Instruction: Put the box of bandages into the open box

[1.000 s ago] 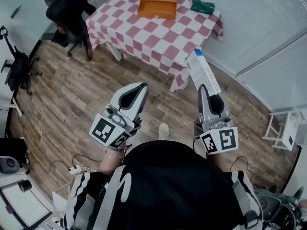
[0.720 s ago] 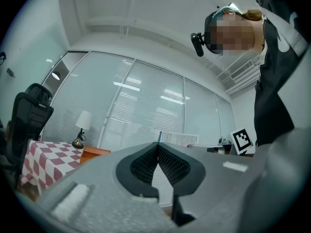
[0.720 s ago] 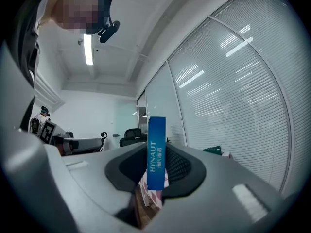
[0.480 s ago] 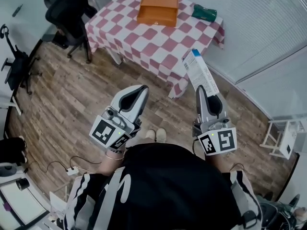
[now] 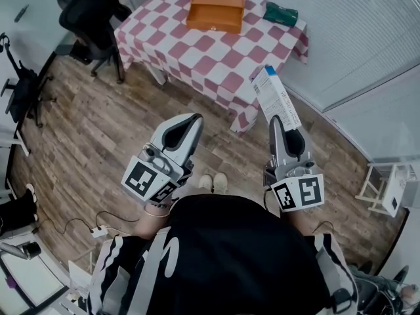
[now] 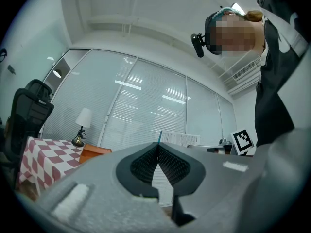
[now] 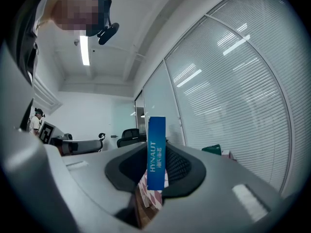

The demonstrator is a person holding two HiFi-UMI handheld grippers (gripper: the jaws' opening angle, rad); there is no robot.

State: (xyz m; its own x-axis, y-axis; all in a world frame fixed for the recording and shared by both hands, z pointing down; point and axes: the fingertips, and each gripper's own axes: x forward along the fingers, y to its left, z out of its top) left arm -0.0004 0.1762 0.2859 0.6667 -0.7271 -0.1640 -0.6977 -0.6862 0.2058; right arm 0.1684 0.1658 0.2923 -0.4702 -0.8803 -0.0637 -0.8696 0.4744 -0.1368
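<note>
The right tool (image 5: 279,121) is clenched on the bandage box (image 5: 276,96), gripping its near end. The box's long axis runs straight on from the jaws, so most of it sticks out ahead of the tips, with a narrow blue edge facing back toward the tool. The left tool (image 5: 189,125) has its jaws closed together with nothing between them, and is held level with the right one, well apart to its left.

The open box (image 5: 215,8) sits on the checked table (image 5: 197,48), far ahead of the right tool and off to its left. It is nearer the left tool's line than the right's, but the right tool has the load. Both tools hang over the wooden floor, short of the table's near corner.

The carry looks to be midway. The coming move likely means going forward and leftward across the table, then tipping the bandage box down so its free end enters the open box first
</note>
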